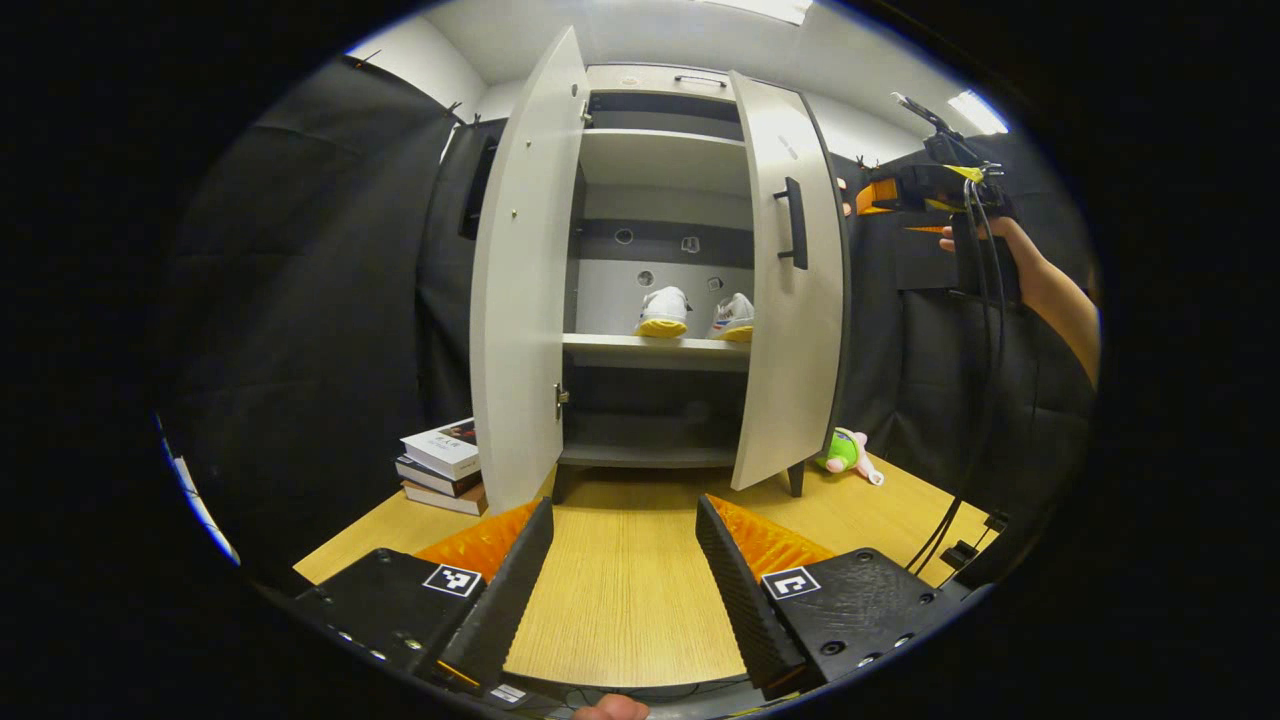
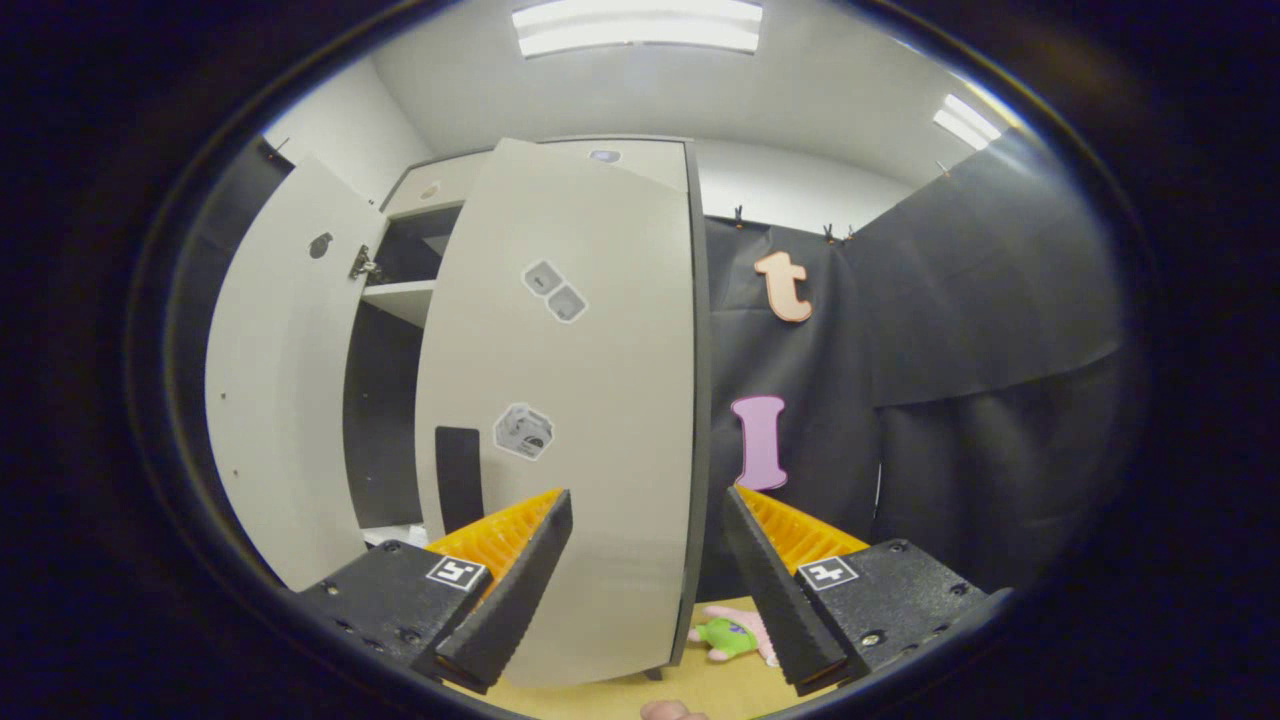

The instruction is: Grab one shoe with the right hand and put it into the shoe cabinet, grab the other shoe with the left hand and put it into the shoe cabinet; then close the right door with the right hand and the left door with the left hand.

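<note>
Both shoes sit on the cabinet's middle shelf. Right gripper, fingers apart and empty, faces the right door's outer face. Step judged: close it with a flat, steady push near the free edge. Left gripper open, idle.

1. The desk is a light wood-grain surface filling the lower centre of the left gripper view; a strip of it shows at the bottom of the right gripper view.
2. The shoe cabinet stands on the desk at frame centre on short dark legs.
3. A stack of books lies on the desk at lower left, just beside the left door.
4. A green and pink plush toy lies on the desk at right, near the foot of the right door.
5. Inside the cabinet, a middle shelf carries two white shoes, side by side, near each other.
6. Black cables rest at the desk's right edge.
</note>
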`<control>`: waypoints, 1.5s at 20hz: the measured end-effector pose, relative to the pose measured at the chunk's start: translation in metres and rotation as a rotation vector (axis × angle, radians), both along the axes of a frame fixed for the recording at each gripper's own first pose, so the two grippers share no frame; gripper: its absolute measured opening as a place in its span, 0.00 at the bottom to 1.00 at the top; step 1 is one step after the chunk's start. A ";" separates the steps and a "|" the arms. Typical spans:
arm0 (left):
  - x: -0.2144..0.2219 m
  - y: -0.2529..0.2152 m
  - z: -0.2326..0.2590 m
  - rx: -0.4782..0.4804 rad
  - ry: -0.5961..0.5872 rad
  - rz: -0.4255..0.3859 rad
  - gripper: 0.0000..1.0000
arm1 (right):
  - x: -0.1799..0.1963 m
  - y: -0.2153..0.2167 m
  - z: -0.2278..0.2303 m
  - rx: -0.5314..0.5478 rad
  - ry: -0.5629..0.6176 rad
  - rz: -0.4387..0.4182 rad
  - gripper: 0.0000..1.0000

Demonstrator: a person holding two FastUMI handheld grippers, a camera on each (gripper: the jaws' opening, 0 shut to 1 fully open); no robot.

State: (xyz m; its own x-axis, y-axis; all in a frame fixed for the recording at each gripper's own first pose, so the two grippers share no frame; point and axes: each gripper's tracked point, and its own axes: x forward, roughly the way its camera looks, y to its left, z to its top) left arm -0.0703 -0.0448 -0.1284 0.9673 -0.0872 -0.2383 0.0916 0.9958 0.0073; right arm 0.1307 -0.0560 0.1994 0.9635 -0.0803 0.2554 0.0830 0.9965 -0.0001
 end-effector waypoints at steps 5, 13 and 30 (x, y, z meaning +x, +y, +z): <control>-0.001 -0.019 -0.002 0.009 0.005 -0.046 0.86 | -0.045 0.006 -0.043 -0.007 0.016 0.009 0.98; -0.006 -0.047 -0.004 0.005 0.011 -0.106 0.86 | -0.098 0.035 -0.140 -0.017 0.107 0.033 0.99; 0.009 -0.038 0.049 -0.005 -0.093 -0.046 0.86 | -0.138 0.027 -0.247 0.071 0.207 -0.013 0.99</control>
State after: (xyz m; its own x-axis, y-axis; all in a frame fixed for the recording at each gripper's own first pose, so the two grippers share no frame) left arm -0.0615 -0.0824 -0.0797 0.9801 -0.1330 -0.1474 0.1365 0.9906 0.0133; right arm -0.0071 -0.0288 -0.0479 0.9936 -0.1032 0.0456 0.1009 0.9936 0.0513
